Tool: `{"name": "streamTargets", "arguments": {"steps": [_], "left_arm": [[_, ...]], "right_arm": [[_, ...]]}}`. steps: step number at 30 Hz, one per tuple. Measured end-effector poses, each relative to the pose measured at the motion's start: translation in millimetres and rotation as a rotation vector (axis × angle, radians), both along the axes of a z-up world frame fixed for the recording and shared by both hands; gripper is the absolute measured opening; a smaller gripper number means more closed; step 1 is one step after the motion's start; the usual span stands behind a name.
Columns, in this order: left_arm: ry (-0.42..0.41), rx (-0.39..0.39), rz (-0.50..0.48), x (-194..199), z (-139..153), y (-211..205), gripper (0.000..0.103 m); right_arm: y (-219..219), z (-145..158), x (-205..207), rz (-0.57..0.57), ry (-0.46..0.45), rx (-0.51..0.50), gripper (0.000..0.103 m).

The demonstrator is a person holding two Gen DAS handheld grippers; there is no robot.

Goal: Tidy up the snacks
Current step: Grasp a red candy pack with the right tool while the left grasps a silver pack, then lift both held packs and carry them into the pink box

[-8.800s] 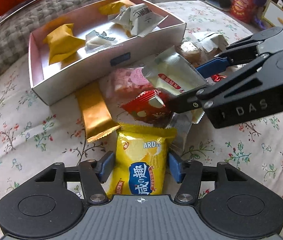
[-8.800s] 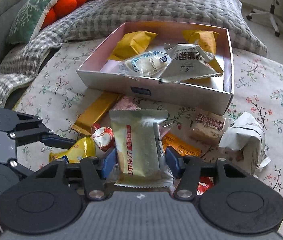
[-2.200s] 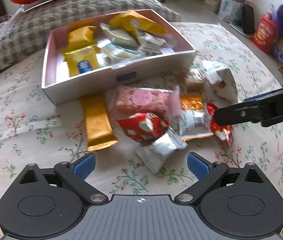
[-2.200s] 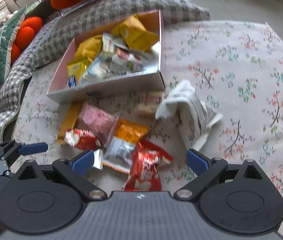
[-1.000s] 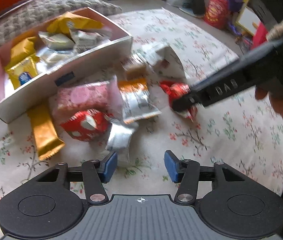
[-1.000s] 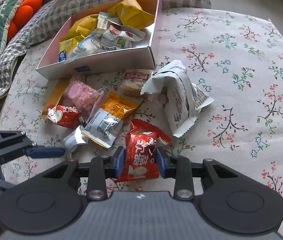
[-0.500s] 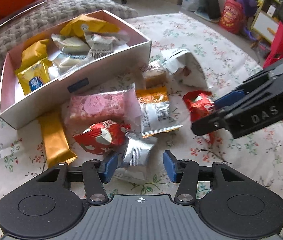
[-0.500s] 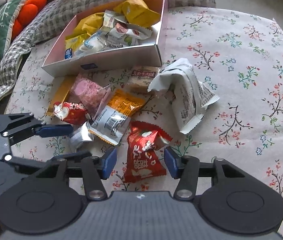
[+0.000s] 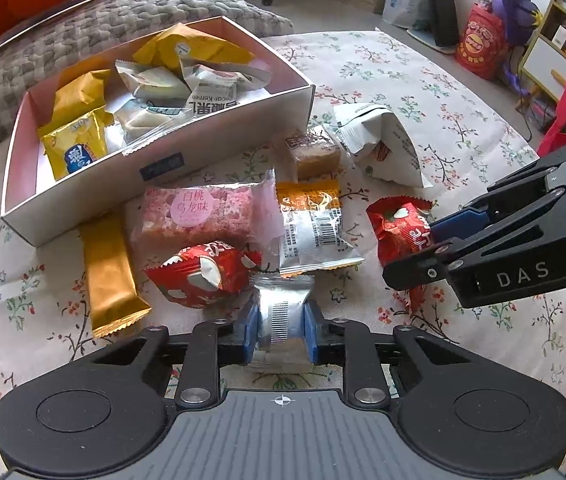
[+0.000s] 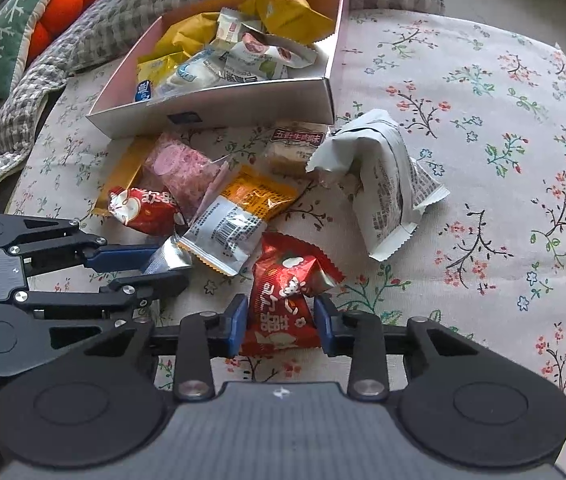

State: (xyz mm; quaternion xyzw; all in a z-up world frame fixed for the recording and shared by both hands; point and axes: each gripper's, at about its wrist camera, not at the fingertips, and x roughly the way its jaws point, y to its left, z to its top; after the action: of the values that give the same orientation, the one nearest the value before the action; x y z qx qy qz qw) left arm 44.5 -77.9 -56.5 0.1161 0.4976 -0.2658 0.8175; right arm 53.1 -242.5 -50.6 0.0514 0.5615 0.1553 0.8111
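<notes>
My left gripper is shut on a small silver foil packet, low over the floral cloth. My right gripper is shut on a red snack packet; both also show in the left wrist view, the right gripper and the red packet. The left gripper with the silver packet shows in the right wrist view. A white box with several snacks stands beyond the pile.
Loose snacks lie between me and the box: a pink bar, a gold bar, another red packet, an orange-white packet, a brown cake, a white bag. Grey quilt lies behind.
Both grippers have closed: the left on the silver packet, the right on the red packet, which stood between open fingers half a second ago.
</notes>
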Motion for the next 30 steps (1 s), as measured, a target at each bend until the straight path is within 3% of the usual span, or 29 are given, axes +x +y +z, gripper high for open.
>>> {"name": "streamTargets", "arguments": {"steps": [15, 30], "left_arm": [[0.02, -0.026, 0.061, 1, 15, 10, 0.02], [-0.019, -0.097, 0.149, 10, 43, 30, 0.02]], "right_arm": [[2, 6, 2, 0.009, -0.026, 0.023, 0.029], [1, 24, 8, -0.02, -0.079, 0.084, 0.029]]}}
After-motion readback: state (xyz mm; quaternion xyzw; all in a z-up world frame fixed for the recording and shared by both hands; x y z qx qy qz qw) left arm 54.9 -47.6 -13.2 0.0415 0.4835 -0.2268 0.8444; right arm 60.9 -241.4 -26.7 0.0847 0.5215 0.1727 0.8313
